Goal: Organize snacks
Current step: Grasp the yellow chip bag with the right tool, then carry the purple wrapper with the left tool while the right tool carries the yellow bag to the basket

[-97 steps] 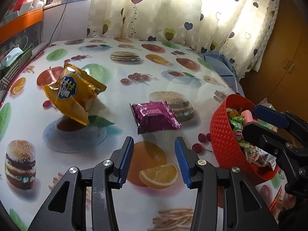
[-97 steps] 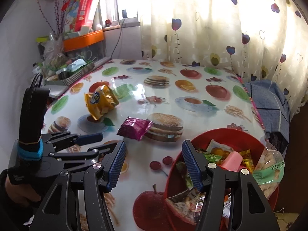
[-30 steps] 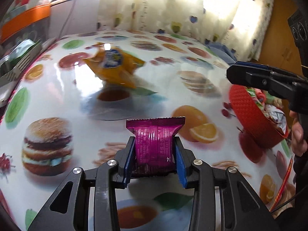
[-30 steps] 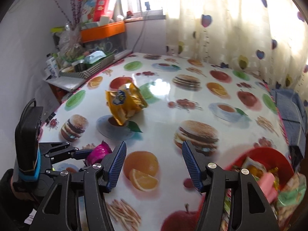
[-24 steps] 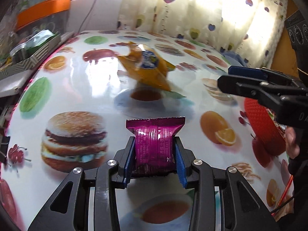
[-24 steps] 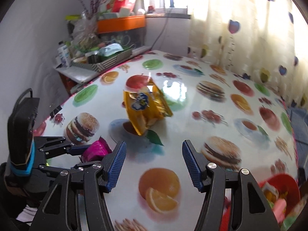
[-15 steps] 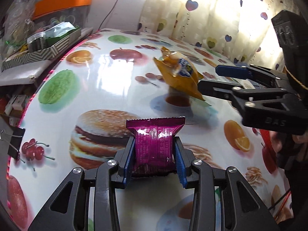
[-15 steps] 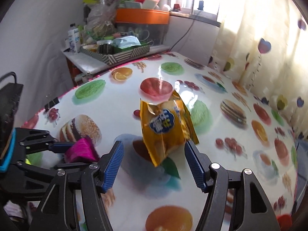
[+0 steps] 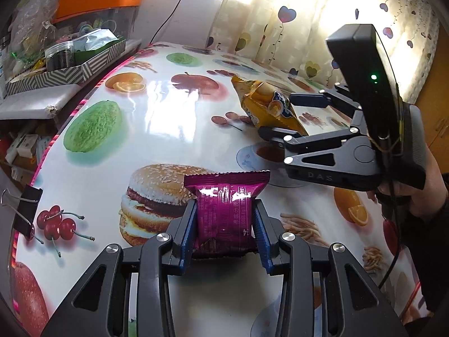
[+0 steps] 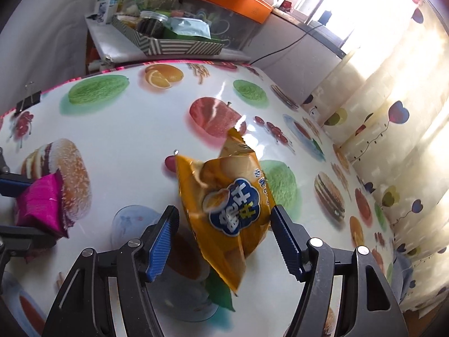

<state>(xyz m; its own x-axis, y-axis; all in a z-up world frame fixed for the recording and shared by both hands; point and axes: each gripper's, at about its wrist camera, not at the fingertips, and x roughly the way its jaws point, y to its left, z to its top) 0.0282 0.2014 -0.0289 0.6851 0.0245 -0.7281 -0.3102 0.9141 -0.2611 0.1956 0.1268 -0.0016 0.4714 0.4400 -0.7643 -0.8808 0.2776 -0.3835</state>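
Observation:
My left gripper (image 9: 224, 219) is shut on a magenta snack packet (image 9: 226, 210) and holds it above the table (image 9: 157, 129). The packet also shows at the left edge of the right wrist view (image 10: 42, 205). A yellow snack bag (image 10: 227, 213) with a blue logo lies on the table. My right gripper (image 10: 224, 224) is open, with its blue fingers on either side of the bag and not touching it. In the left wrist view the yellow bag (image 9: 269, 106) lies between the right gripper's fingers (image 9: 308, 99).
The table (image 10: 126, 129) has a fruit-and-burger print cloth held by a binder clip (image 9: 25, 210) at its left edge. A striped tray (image 10: 168, 45) of clutter and an orange-lidded tank (image 10: 227, 8) stand on a side unit beyond the table. Heart-print curtains (image 10: 393, 98) hang behind.
My right gripper moved left from the red basket to the yellow bag and now straddles it. My left gripper took hold of the magenta packet, lifted it and swung left.

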